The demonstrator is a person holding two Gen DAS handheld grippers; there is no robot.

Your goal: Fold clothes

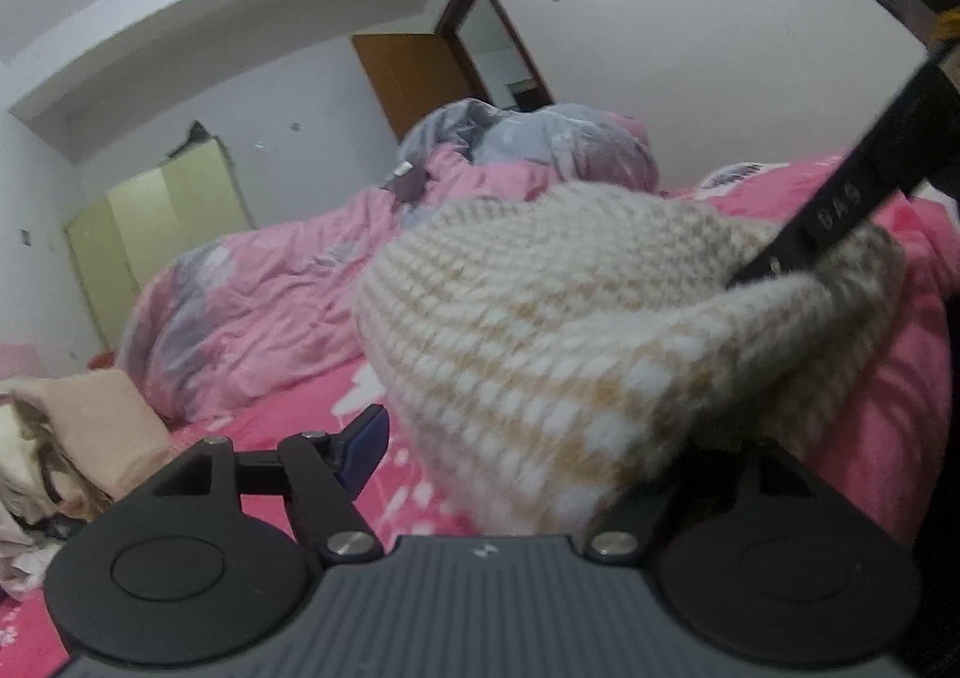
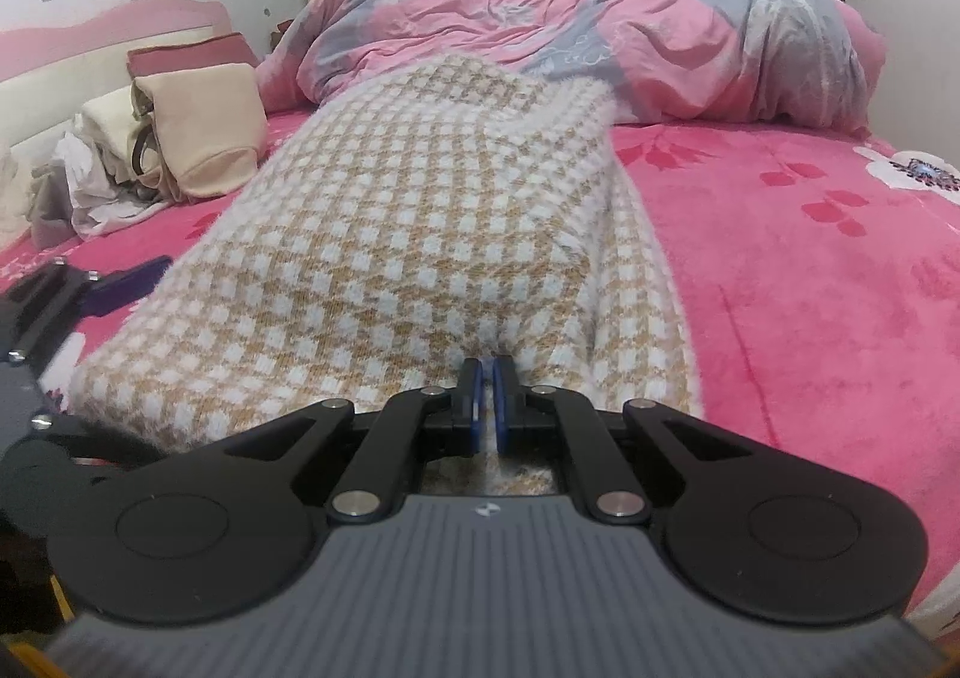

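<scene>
A white and tan checked knit sweater (image 2: 408,234) lies lengthways on the pink bed. My right gripper (image 2: 487,378) is shut on its near edge, blue pads pinching the knit. In the left wrist view the sweater (image 1: 570,330) is bunched up close in front of the camera. My left gripper (image 1: 522,438) is open: its left blue pad (image 1: 363,447) stands clear of the cloth, and its right finger is hidden under the sweater. The right gripper's black body (image 1: 840,198) reaches into the sweater from the upper right. The left gripper's finger also shows in the right wrist view (image 2: 120,282).
A rumpled pink and grey duvet (image 2: 600,18) is heaped at the far side of the bed. A stack of folded beige and cream clothes (image 2: 180,132) sits at the left by the headboard. A yellow-green wardrobe (image 1: 150,234) and a brown door (image 1: 420,78) stand behind.
</scene>
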